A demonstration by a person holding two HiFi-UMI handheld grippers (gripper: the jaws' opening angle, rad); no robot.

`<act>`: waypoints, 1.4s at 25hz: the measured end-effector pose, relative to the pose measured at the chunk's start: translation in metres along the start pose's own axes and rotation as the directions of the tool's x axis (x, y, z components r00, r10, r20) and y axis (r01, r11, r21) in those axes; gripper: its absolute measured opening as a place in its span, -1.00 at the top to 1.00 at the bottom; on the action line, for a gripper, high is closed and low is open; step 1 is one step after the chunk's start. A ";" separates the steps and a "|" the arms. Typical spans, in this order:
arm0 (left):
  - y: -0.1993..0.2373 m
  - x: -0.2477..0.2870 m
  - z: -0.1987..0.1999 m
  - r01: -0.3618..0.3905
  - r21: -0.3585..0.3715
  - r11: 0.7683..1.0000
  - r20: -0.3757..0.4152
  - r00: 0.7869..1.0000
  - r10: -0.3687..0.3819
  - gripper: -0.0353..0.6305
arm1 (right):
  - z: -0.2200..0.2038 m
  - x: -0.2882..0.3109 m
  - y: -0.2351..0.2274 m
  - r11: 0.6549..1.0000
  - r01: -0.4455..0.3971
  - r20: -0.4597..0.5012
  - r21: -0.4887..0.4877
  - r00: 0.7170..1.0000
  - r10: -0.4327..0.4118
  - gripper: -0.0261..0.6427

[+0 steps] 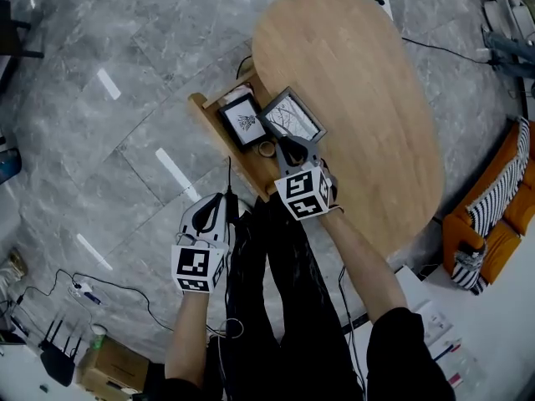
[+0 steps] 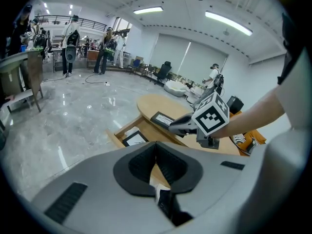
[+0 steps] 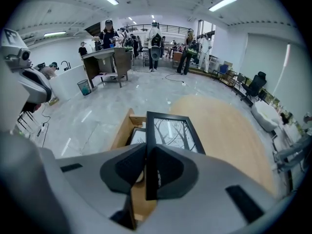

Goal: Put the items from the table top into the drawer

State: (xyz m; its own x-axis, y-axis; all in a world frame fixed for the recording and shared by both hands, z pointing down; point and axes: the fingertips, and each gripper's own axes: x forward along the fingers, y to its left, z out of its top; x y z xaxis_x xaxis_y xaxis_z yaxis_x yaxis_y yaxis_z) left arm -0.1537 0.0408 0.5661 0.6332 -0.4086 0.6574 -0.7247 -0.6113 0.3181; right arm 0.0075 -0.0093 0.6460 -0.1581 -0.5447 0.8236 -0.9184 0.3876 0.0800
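Observation:
A drawer [image 1: 203, 107] stands pulled out from the oval wooden table [image 1: 359, 98]. Inside it lie a black-framed white picture [image 1: 242, 121] and a tape roll [image 1: 267, 149]. My right gripper [image 1: 292, 147] is shut on the near edge of a second black picture frame [image 1: 291, 115] with a tree drawing, holding it over the drawer's table side. In the right gripper view the frame [image 3: 170, 133] runs edge-on between the pads [image 3: 127, 167], above the drawer [image 3: 122, 130]. My left gripper [image 1: 226, 199] hangs over the floor beside the drawer's near end, shut with nothing in it [image 2: 156, 156].
An orange sofa with a striped cushion [image 1: 501, 199] stands right of the table. Cables and a power strip [image 1: 79, 289] lie on the grey floor at the left, with a cardboard box [image 1: 113, 366] near my feet. Several people stand far off across the hall.

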 end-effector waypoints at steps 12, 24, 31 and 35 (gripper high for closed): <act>0.025 -0.025 -0.023 -0.037 -0.040 0.999 -0.001 0.999 0.037 0.85 | -0.002 0.020 0.070 0.995 -0.102 -0.037 -0.010 0.994 0.102 0.71; 0.032 -0.026 -0.030 -0.029 -0.031 0.999 -0.022 0.999 0.029 0.85 | -0.047 0.052 0.077 0.982 -0.146 -0.138 0.117 0.977 0.162 0.71; 0.031 -0.018 -0.034 -0.023 -0.026 0.999 -0.037 0.999 0.022 0.85 | -0.075 0.065 0.055 0.980 -0.112 -0.192 0.165 0.971 0.144 0.71; 0.026 -0.012 -0.035 -0.011 -0.025 1.000 -0.044 0.999 0.010 0.85 | -0.086 0.068 0.052 0.976 -0.106 -0.211 0.190 0.966 0.147 0.71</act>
State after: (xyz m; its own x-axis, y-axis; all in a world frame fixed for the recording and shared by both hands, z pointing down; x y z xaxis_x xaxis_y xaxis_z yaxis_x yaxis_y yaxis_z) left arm -0.1894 0.0537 0.5903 0.6134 -0.3840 0.6902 -0.7381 -0.5896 0.3280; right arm -0.0196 0.0371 0.7545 -0.2107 -0.3125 0.9263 -0.9484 0.2952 -0.1162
